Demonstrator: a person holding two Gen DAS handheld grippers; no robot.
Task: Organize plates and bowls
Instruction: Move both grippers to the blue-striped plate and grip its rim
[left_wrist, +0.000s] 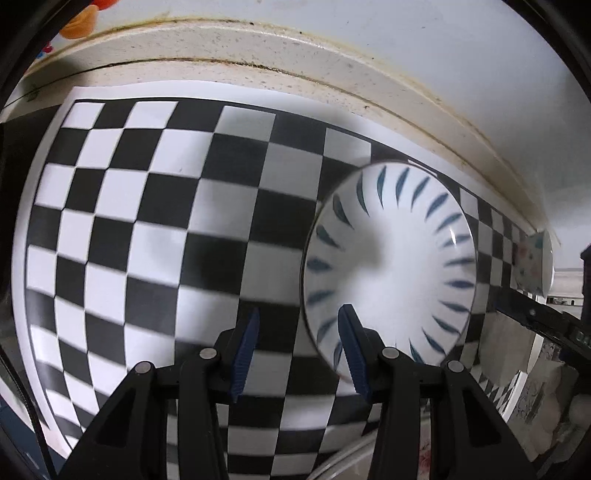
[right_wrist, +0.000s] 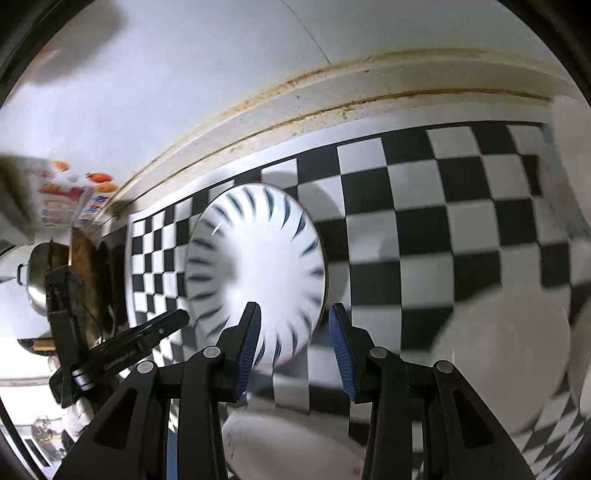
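Note:
A white bowl (left_wrist: 391, 266) with blue leaf strokes around its inside sits upright on a black-and-white checkered mat (left_wrist: 147, 221). My left gripper (left_wrist: 300, 350) hovers over the bowl's left rim, pointing steeply down. Its blue pads stand apart and grip nothing. In the right wrist view the same bowl (right_wrist: 258, 273) lies just ahead of my right gripper (right_wrist: 295, 350), whose jaws are open over the bowl's near rim without pressing on it. A blurred white plate (right_wrist: 506, 354) lies to the right on the mat (right_wrist: 424, 206).
A stained cream ledge (left_wrist: 295, 55) and white wall run behind the mat. A flower-patterned plate (left_wrist: 535, 262) stands at the far right. Another white dish (right_wrist: 288, 443) lies under the right gripper. A metal pot (right_wrist: 33, 280) and a fruit sticker (right_wrist: 74, 195) are at the left.

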